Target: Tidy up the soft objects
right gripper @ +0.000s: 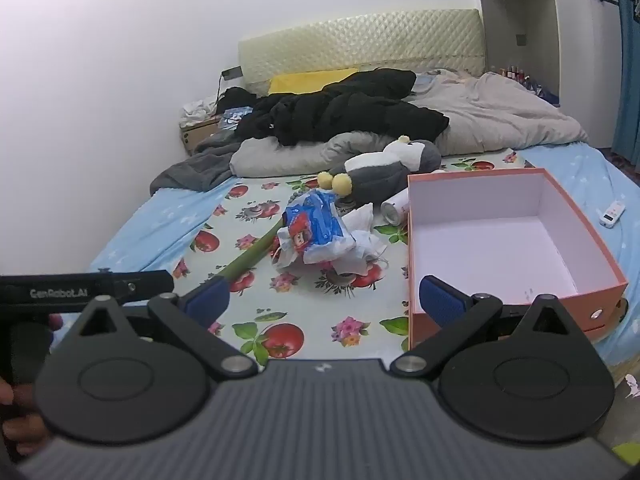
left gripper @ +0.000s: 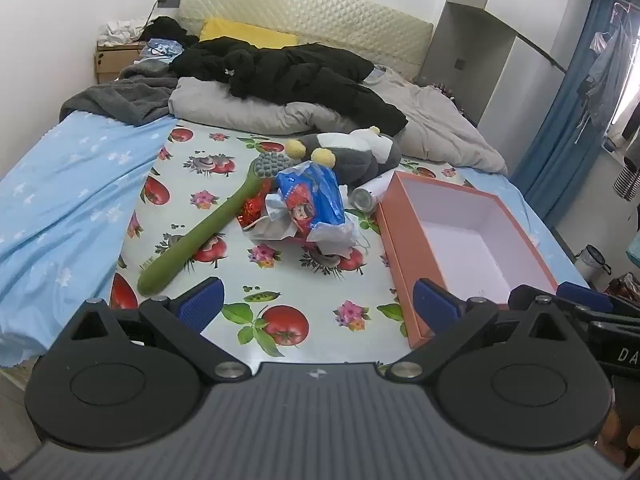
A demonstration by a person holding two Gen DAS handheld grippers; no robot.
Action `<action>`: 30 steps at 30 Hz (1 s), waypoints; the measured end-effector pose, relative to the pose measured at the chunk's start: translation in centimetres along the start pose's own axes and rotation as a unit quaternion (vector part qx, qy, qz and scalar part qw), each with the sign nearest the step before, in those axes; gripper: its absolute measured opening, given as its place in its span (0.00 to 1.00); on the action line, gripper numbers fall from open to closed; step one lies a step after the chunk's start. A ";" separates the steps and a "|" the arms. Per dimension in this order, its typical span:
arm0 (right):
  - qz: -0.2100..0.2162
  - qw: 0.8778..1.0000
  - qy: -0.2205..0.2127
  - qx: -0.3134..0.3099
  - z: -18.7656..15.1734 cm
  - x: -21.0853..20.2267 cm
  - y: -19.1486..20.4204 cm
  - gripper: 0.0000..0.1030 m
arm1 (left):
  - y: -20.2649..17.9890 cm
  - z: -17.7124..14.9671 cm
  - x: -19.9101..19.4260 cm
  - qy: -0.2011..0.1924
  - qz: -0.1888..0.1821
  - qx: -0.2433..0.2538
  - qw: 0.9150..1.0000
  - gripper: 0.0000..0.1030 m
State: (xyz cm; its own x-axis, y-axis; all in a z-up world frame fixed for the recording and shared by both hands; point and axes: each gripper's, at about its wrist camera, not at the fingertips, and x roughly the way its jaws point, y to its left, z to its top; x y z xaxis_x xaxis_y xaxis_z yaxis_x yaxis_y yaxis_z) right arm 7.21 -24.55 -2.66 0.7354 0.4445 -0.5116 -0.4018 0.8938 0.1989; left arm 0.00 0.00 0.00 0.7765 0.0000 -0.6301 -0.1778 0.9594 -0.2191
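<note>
Left gripper [left gripper: 318,304] spread wide, nothing held, hovering over the fruit-print cloth [left gripper: 248,312]. Right gripper [right gripper: 324,300] likewise wide, empty. Ahead of both sets of jaws, well apart: blue snack bag [left gripper: 314,196] heaped on crumpled wrappers, green long-handled brush [left gripper: 200,232] beside it, grey plush toy [left gripper: 356,152] beyond. Orange box [left gripper: 404,256] open, empty, just beside each right-hand pad.

Beyond my blue-padded fingers [left gripper: 200,304] I see a white tomato-and-flower printed oilcloth [left gripper: 240,240], a long olive-green rubber massage brush [left gripper: 200,232], a blue-and-red plastic packet [left gripper: 312,196] (cartoon print), and an orange cardboard box [right gripper: 416,256], white inside.
</note>
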 end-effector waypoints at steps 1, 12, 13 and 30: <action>0.000 1.000 0.001 0.000 0.0 0.0 0.0 1.00 | 0.0 0.0 0.0 0.000 0.000 0.001 1.000 0.99; -0.007 1.000 0.004 -0.006 0.1 0.1 0.3 1.00 | 0.1 0.3 -1.2 -0.015 -0.006 0.000 1.000 0.99; -0.008 1.000 0.005 -0.008 0.3 -0.1 0.8 1.00 | 0.1 0.4 -1.3 -0.015 -0.008 0.000 1.000 0.99; -0.016 1.000 0.000 -0.001 0.1 -0.9 -0.1 1.00 | -0.9 -0.3 -0.1 -0.003 -0.012 0.018 1.000 0.99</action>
State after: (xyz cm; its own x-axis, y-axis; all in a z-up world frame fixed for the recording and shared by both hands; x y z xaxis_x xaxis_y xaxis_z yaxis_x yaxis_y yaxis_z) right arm 6.65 -24.99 -2.10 0.7476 0.4155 -0.5181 -0.3792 0.9075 0.1807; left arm -0.09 -0.93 0.02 0.7836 -0.0219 -0.6209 -0.1367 0.9688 -0.2067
